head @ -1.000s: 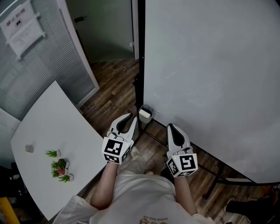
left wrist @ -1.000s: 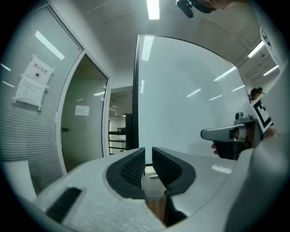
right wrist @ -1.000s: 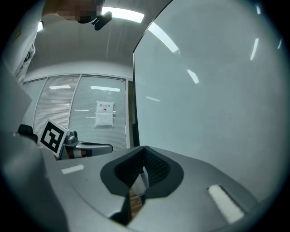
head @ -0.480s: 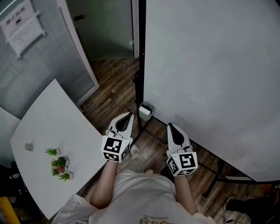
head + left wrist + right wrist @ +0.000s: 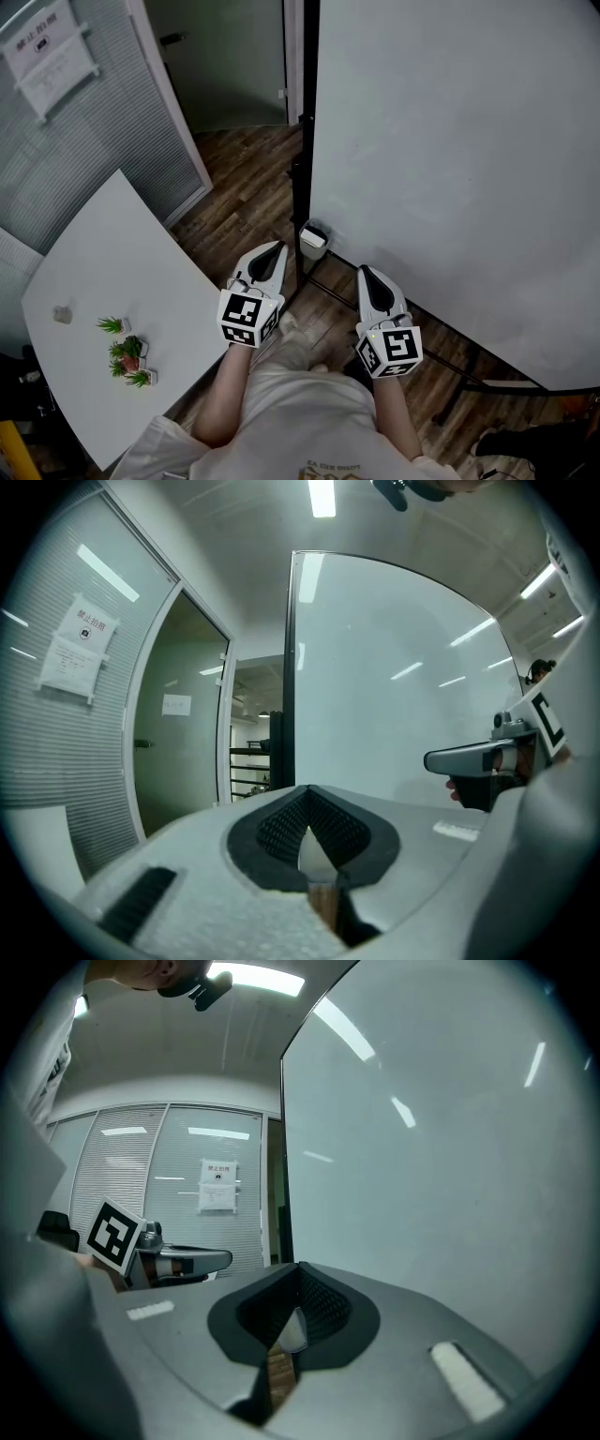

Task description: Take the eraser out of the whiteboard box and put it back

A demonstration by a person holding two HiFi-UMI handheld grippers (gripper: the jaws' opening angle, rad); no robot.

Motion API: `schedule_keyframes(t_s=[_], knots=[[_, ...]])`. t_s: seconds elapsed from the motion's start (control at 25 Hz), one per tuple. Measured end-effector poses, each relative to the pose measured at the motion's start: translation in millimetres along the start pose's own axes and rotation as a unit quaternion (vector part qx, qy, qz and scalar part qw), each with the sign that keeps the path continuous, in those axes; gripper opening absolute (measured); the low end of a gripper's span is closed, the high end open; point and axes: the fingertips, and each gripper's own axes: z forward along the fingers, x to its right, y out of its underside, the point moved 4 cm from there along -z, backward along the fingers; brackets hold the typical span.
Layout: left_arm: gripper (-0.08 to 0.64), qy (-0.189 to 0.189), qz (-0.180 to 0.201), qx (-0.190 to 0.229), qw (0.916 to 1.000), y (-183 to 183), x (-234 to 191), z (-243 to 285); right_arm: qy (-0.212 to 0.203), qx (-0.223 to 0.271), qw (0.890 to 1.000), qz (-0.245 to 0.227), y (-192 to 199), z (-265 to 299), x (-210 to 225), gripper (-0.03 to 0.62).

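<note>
Both grippers are held side by side in front of the person, near the lower edge of the large white whiteboard on its black stand. The left gripper has its jaws pressed fully together with nothing between them, and the same is seen of the right gripper. The small white open-topped box is fixed at the board's lower left corner, just beyond the left gripper's tip and to the far left of the right one. Something pale is seen inside it, but whether that is the eraser cannot be told. If the box is approached with the jaws unopened, its contents are likely to be pushed deeper or the box knocked askew. The opening looks narrow, so a jaw could be caught on the rim or on the black frame beside it. If the eraser is pinched only by a corner, it may be dropped onto the brown wooden floor below.
</note>
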Motion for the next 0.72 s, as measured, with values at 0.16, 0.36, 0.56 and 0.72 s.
schedule_keyframes(t_s=[0.16, 0.36, 0.56, 0.72], knots=[[-0.003, -0.004, -0.003, 0.001, 1.0000, 0.3, -3.9, -3.1, -0.006, -0.001, 1.000, -0.001, 0.0, 2.2, -2.9, 0.011], [-0.003, -0.010, -0.006, 0.001, 0.9999, 0.4, -7.0, -6.4, -0.009, 0.000, 1.000, -0.002, -0.5, 2.6, -5.9, 0.011], [-0.003, -0.013, -0.008, 0.001, 0.9999, 1.0, -8.7, -6.1, -0.012, -0.002, 1.000, -0.003, -0.7, 3.5, -6.4, 0.011], [-0.003, -0.012, -0.007, 0.000, 0.9999, 1.8, -8.1, -5.2, -0.011, -0.002, 1.000, -0.002, 0.5, 3.5, -5.4, 0.011]])
